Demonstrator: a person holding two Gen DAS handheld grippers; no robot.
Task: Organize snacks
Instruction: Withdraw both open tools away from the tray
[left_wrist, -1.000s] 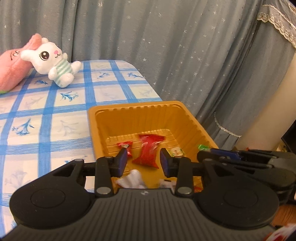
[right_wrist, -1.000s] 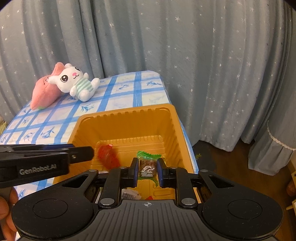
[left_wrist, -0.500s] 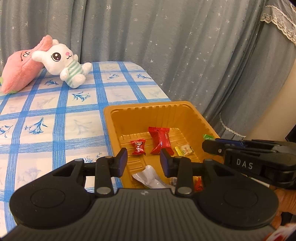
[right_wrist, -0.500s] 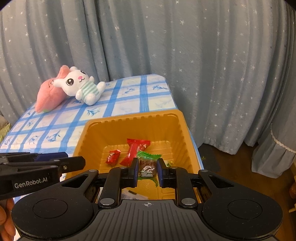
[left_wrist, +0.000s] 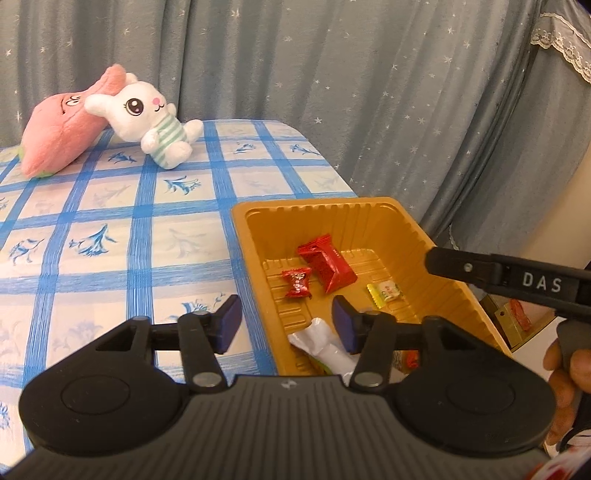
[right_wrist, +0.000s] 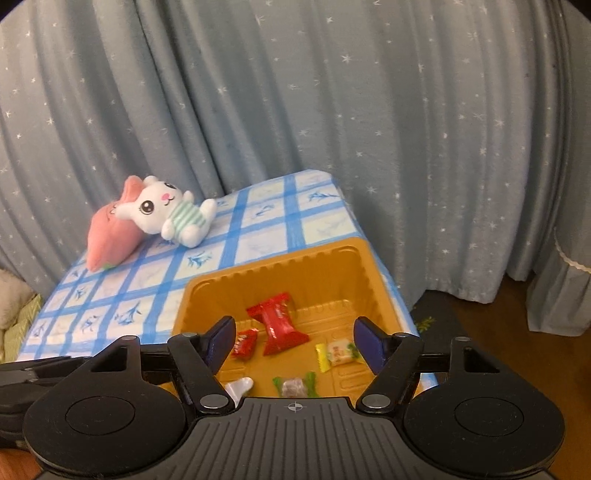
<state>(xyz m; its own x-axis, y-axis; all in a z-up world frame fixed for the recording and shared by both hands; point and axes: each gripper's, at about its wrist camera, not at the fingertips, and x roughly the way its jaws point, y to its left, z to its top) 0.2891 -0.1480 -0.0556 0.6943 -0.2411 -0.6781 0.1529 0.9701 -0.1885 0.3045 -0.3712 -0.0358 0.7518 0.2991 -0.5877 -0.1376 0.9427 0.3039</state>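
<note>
An orange plastic tray (left_wrist: 369, 210) stands at the right end of the table. In it lie a large red packet (left_wrist: 328, 264), a small red candy (left_wrist: 296, 282), a yellow candy (left_wrist: 384, 291) and a white wrapper (left_wrist: 325, 343). My left gripper (left_wrist: 286, 325) hovers over the tray's left wall, its jaws opening with nothing held. Above the tray (right_wrist: 280, 266), my right gripper (right_wrist: 295, 341) has its jaws opening and nothing pressed between the pads. A green-wrapped brown snack (right_wrist: 294, 386) lies loose on the tray floor just below it. The right gripper (left_wrist: 436, 263) also reaches in from the right in the left wrist view.
A white plush rabbit (left_wrist: 147, 122) leans on a pink plush (left_wrist: 59, 136) at the far end of the blue-checked tablecloth (left_wrist: 110, 236). Starred grey curtains (right_wrist: 332, 129) hang behind. The table ends just right of the tray, with wooden floor (right_wrist: 480, 332) below.
My right gripper opened and let go of the green-wrapped snack, which now lies in the tray. The left gripper opened wider and shifted left, toward the tray's left wall.
</note>
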